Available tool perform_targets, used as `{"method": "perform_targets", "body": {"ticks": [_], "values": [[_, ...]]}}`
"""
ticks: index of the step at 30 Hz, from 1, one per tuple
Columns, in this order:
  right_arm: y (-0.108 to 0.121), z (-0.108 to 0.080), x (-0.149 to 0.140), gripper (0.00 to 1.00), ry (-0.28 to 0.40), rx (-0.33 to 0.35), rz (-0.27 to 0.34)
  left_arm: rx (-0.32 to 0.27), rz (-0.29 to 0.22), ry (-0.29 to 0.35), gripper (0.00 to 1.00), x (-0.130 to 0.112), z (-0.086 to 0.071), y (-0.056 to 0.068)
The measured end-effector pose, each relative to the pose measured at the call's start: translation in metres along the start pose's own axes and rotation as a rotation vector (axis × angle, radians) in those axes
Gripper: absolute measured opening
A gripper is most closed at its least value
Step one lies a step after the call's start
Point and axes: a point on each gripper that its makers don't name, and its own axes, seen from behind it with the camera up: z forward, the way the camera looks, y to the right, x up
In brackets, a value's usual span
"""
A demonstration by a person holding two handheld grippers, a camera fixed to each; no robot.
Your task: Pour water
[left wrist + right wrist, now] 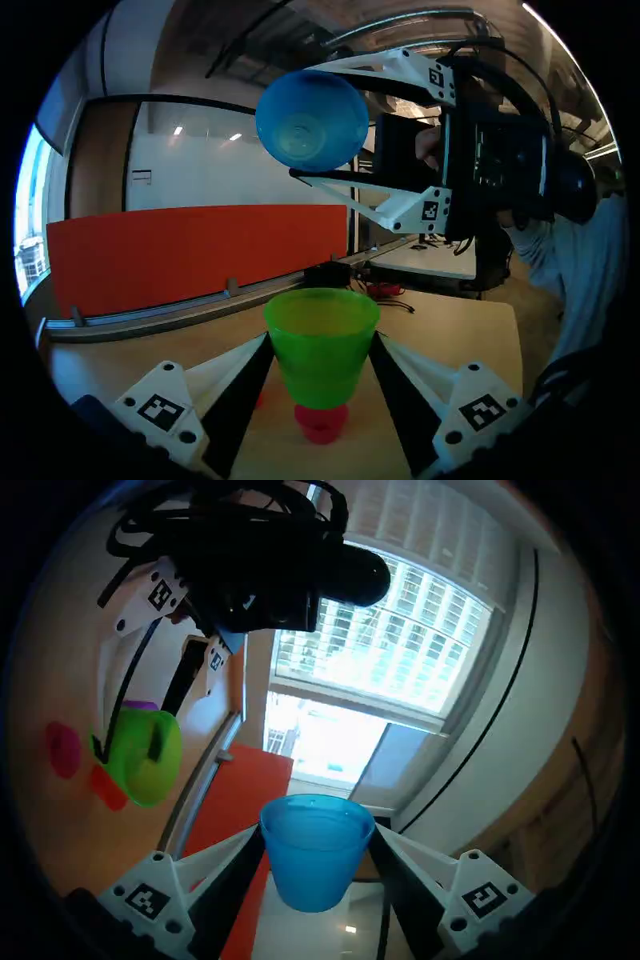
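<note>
Left claw [322, 342] is clamped on the green cup [320, 364], both fingers pressed on its sides. It holds the cup upright just over the table [456, 320], I'd guess as the catcher. A small red cup [322, 422] sits on the table right under it. Right claw [318, 836] grips the blue cup [316, 864] the same way, higher up than the green one and tipped onto its side, so it looks like the pour is on. Can't make out any water stream though.
</note>
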Motion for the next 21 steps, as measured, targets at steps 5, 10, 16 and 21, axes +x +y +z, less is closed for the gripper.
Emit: {"method": "perform_targets", "body": {"ticks": [5,10,16,21], "values": [[0.0,-0.003,-0.005,0.91,0.001,-0.003,0.083,0.005,0.0,0.001,0.82,0.001,-0.001,-0.001],[0.004,-0.007,-0.016,0.91,-0.003,-0.008,0.236,0.009,0.01,-0.001,0.82,0.002,-0.001,-0.002],[0.006,-0.014,-0.028,0.91,-0.009,-0.006,0.431,0.014,0.022,0.003,0.82,0.005,-0.001,-0.002],[0.005,-0.02,-0.029,0.91,-0.01,-0.002,0.607,0.018,0.031,0.005,0.82,0.007,-0.002,-0.003]]}}
